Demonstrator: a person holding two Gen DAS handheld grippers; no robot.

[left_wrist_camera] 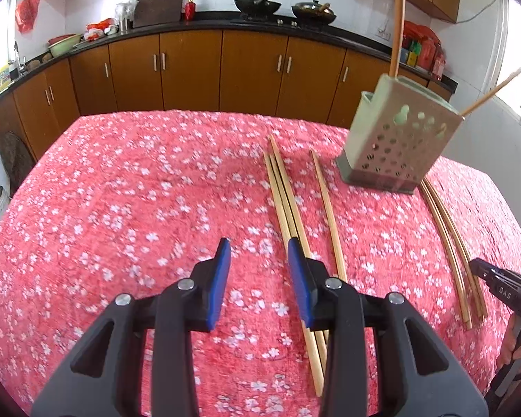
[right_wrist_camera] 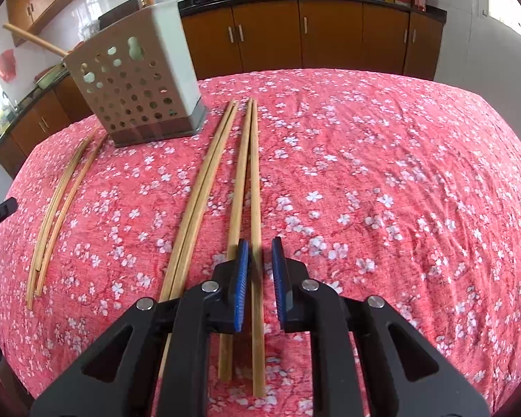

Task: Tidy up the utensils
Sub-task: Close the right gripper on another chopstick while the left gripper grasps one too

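Right hand-held gripper (right_wrist_camera: 260,243) narrowly open, straddling the rightmost chopstick (right_wrist_camera: 257,208) on the worktop (right_wrist_camera: 399,173); best closed squarely on that one stick, clear of its touching neighbour (right_wrist_camera: 238,191). Left hand-held gripper (left_wrist_camera: 258,245) wide, empty, beside more chopsticks (left_wrist_camera: 284,194). Perforated holder (right_wrist_camera: 139,80) far left, two sticks already inside, another pair (right_wrist_camera: 205,180) between.

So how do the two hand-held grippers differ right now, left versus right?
The left hand-held gripper has its jaws spread wide over bare floral tablecloth, with nothing between them; its chopsticks lie just right of its right finger. The right hand-held gripper has a narrower gap and straddles one chopstick, not yet clamped. Both are open, with blue pads, low over the table.
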